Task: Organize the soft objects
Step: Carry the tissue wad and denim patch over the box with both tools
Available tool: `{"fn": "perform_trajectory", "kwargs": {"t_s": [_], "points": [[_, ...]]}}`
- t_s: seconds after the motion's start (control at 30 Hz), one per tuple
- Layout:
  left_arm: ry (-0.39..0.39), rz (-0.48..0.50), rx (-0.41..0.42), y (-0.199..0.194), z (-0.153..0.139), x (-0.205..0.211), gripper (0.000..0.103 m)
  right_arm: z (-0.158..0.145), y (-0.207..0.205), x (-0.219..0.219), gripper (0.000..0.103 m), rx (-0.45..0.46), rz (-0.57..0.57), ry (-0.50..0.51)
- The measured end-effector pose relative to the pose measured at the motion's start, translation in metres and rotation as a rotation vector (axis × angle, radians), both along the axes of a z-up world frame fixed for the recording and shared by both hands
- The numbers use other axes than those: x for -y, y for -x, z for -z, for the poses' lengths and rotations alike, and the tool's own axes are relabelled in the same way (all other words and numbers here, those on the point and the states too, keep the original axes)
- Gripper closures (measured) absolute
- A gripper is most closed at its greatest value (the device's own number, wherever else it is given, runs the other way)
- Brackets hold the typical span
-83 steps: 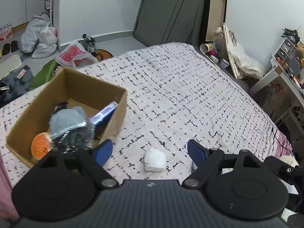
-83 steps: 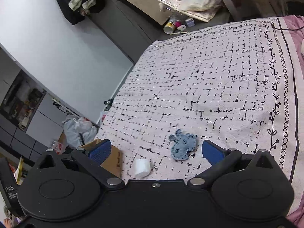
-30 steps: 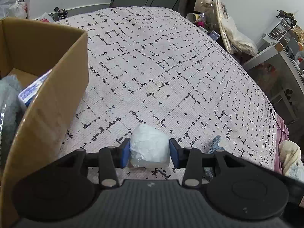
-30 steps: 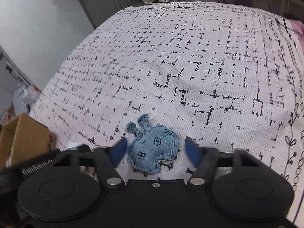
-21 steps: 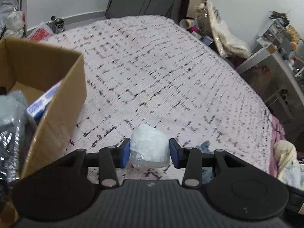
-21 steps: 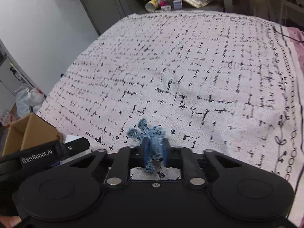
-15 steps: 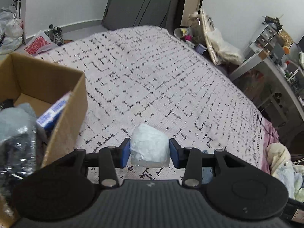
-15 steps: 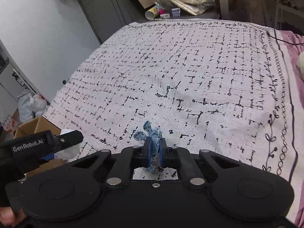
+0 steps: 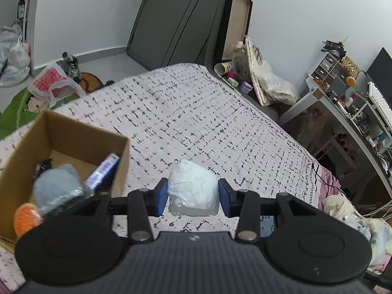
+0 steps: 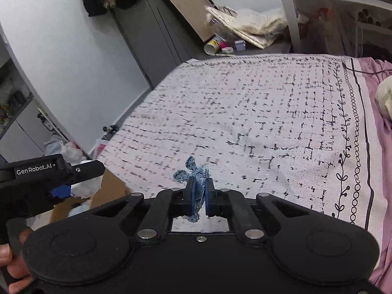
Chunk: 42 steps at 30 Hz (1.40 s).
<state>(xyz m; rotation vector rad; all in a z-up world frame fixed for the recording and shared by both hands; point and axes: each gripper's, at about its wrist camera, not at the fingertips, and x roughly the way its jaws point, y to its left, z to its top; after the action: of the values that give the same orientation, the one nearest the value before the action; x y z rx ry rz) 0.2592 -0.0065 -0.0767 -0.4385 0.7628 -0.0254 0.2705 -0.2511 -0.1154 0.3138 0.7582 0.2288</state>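
Observation:
My left gripper [image 9: 193, 196] is shut on a white crumpled soft lump [image 9: 192, 187], held above the patterned bedspread [image 9: 196, 122]. To its left stands an open cardboard box [image 9: 61, 132] holding a pale blue soft ball [image 9: 57, 180], a blue-and-white packet [image 9: 103, 172] and an orange round thing [image 9: 25, 221]. My right gripper [image 10: 199, 196] is shut on a small blue denim animal-shaped patch [image 10: 196, 174], lifted off the bedspread [image 10: 269, 122]. In the right wrist view the left gripper [image 10: 61, 191] shows at the left with the white lump [image 10: 88, 187] over the box [image 10: 112, 188].
Plastic bags [image 9: 49, 84] and shoes lie on the floor beyond the bed's far left corner. A dark wardrobe [image 9: 178, 19] stands behind the bed. A cluttered desk [image 9: 355, 103] is at the right, and bundled cloth [image 9: 343, 208] lies on the bed's right side.
My right gripper's jaws shut on the denim patch and lifted it off the bed. My left gripper rose with the white lump, so more of the box interior and room shows.

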Motion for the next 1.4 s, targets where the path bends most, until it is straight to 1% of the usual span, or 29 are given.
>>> {"fn": "perform_trajectory", "kwargs": {"t_s": [0.37, 0.7, 0.77, 1.0, 1.2, 1.27, 1.4], "points": [[-0.037, -0.001, 0.060, 0.032, -0.035, -0.036, 0.061, -0.039, 0.027, -0.018, 0.096, 0.102, -0.027, -0.036], [-0.049, -0.050, 0.076, 0.050, -0.051, -0.080, 0.061, -0.052, 0.036, -0.040, 0.096, 0.132, -0.058, -0.047], [-0.052, -0.061, 0.076, 0.053, -0.051, -0.089, 0.061, -0.055, 0.038, -0.048, 0.096, 0.140, -0.080, -0.054], [-0.050, -0.105, 0.062, 0.055, -0.046, -0.117, 0.061, -0.053, 0.041, -0.072, 0.096, 0.133, -0.131, -0.052], [-0.031, -0.132, 0.030, 0.048, -0.029, -0.137, 0.061, -0.051, 0.037, -0.091, 0.096, 0.134, -0.160, -0.055], [-0.014, -0.133, 0.022, 0.044, -0.024, -0.142, 0.061, -0.050, 0.035, -0.097, 0.096, 0.134, -0.166, -0.057], [-0.005, -0.132, 0.013, 0.033, -0.013, -0.148, 0.061, -0.046, 0.031, -0.110, 0.096, 0.133, -0.180, -0.055]]}}
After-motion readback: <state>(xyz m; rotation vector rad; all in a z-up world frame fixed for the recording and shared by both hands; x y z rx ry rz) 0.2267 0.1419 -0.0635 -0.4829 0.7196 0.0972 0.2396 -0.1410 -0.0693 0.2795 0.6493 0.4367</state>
